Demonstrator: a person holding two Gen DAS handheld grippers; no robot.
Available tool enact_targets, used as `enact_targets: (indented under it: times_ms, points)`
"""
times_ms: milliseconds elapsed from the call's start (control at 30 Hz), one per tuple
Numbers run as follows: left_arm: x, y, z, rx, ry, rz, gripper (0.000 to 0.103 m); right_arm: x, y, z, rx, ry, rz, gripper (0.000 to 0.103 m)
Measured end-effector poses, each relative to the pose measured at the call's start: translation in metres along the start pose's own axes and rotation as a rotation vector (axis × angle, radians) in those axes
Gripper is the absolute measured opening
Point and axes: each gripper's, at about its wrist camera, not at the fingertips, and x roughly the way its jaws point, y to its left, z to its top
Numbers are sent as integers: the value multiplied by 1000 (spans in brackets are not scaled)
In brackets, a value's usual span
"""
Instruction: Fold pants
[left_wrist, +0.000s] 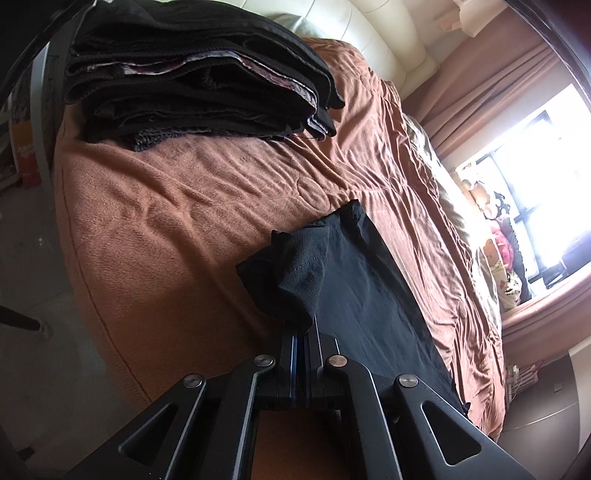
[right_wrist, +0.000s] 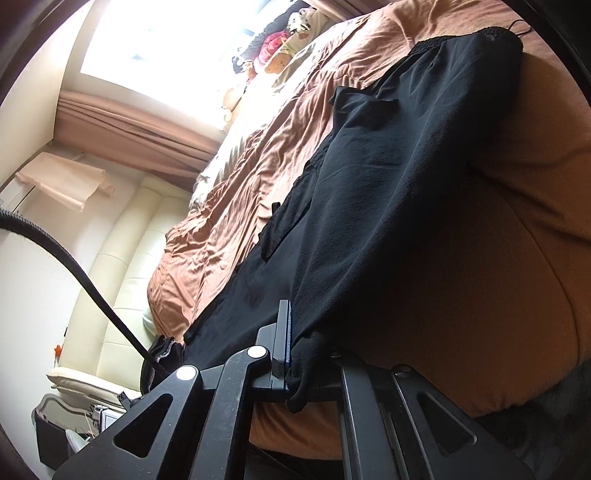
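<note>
Black pants lie stretched over a brown bedcover. In the left wrist view my left gripper is shut on a bunched corner of the pants, which flops over the fingertips to the left. In the right wrist view the pants run away from me toward their waistband at the top right. My right gripper is shut on their near edge; the cloth drapes over and hides the right finger.
A stack of folded dark clothes sits at the far end of the bed. A cream padded headboard is behind the bed. Soft toys and curtains line the bright window. A black cable crosses the right wrist view.
</note>
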Motion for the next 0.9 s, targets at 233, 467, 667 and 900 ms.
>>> enact_targets:
  times_ms: [233, 467, 667, 900]
  points:
    - [-7, 23, 1, 4, 11, 10, 2, -3, 0, -20, 4, 7, -12, 1]
    - [6, 36, -7, -35, 97, 79, 18, 6, -11, -9, 44, 105, -71, 7]
    - [-3, 29, -22, 10, 98, 63, 41, -18, -9, 7, -7, 79, -97, 60]
    - [-10, 17, -36, 28, 106, 61, 42, -58, -34, 41, 27, -1, -135, 62]
